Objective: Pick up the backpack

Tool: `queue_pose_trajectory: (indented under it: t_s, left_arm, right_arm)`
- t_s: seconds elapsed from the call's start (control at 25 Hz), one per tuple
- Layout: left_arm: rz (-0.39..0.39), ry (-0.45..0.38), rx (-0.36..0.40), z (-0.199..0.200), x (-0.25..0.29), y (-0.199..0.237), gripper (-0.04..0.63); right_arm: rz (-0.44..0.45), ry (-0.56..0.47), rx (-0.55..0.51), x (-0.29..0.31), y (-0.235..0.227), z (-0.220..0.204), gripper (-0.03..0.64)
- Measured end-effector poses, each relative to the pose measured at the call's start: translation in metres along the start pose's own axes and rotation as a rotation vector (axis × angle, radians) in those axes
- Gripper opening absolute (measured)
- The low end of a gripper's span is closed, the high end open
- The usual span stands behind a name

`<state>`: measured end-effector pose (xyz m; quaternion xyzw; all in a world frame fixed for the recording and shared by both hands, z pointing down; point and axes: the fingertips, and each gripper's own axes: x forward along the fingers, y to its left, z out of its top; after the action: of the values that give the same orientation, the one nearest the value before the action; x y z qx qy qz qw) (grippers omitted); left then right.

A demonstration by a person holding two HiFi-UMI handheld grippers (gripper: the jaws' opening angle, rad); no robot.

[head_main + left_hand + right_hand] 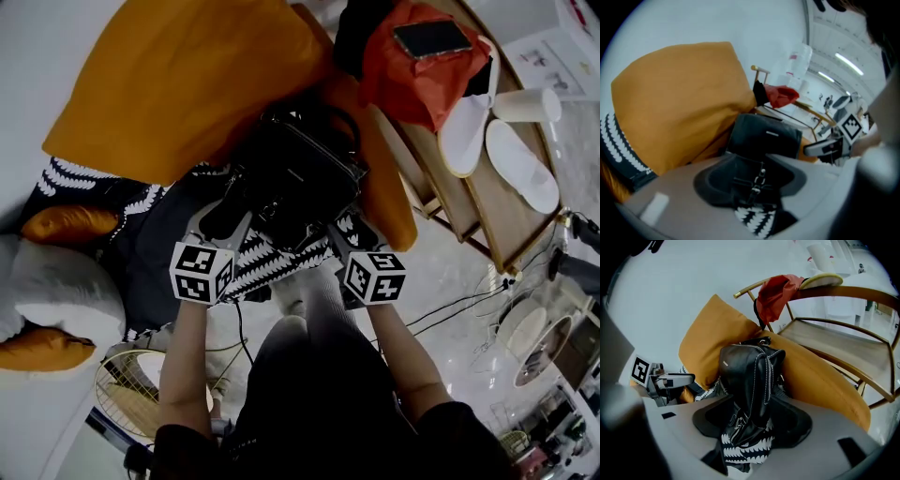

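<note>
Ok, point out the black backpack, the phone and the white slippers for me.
black backpack (298, 173), head view, middle of its leather front.
phone (431, 38), head view, centre of its dark screen.
white slippers (520, 169), head view, on the right-hand slipper's sole.

No word or number can be read anywhere in these views. The cube on the left gripper (225, 214) and the cube on the right gripper (342, 230) carry only black-and-white square patterns, no letters. The black backpack (295, 173) has a small pale plate (724, 363) on its front, but what is written on it is too small to read. A paper sheet (553, 56) on the worktop shows small printed drawings and lines, all blurred. A clear container (794, 63) far behind has a red label, also unreadable.
</note>
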<state>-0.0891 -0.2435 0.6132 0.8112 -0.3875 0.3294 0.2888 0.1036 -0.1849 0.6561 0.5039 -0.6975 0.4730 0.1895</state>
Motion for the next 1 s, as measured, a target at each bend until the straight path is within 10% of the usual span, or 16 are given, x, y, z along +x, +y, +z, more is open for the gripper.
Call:
queue_pose_trajectory:
  t_s: [1.0]
  left_arm:
    - [-0.065,0.067,0.106,0.017,0.081,0.043,0.249]
  right_arm:
    - [0.040,0.017,-0.001,0.054,-0.015,0.004,0.310]
